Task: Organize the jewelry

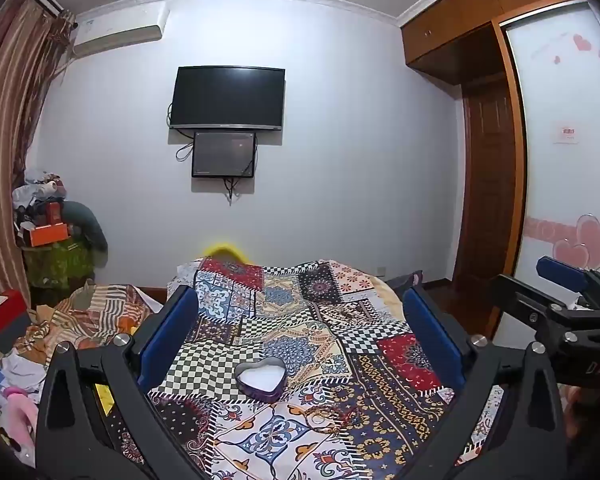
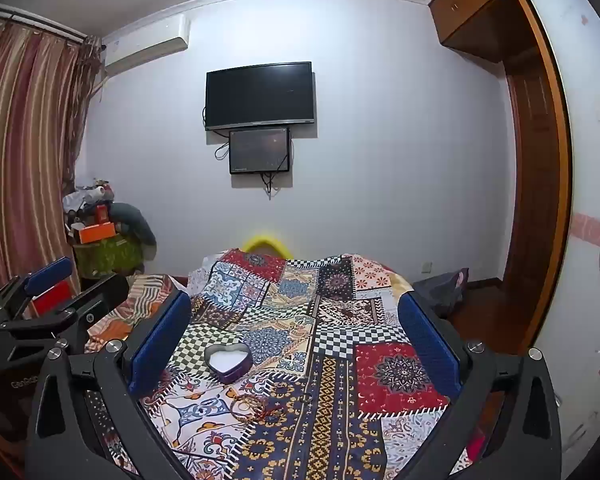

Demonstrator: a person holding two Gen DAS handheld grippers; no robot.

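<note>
An open heart-shaped purple tin (image 1: 261,379) with a white lining sits on the patchwork bedspread (image 1: 396,364). It also shows in the right wrist view (image 2: 228,361). A small pile of gold bangles and thin chains (image 1: 327,418) lies just in front of the tin; it also shows in the right wrist view (image 2: 252,406). A small ring (image 2: 306,397) lies to the right of the pile. My left gripper (image 1: 300,336) is open and empty above the tin. My right gripper (image 2: 296,332) is open and empty above the bed, to the right of the left one.
The bed runs toward a white wall with a TV (image 1: 227,98). Crumpled cloth and boxes (image 1: 80,320) lie left of the bed. A cluttered stand (image 1: 52,236) and curtains stand at far left. A wardrobe and sliding door (image 1: 560,160) stand on the right.
</note>
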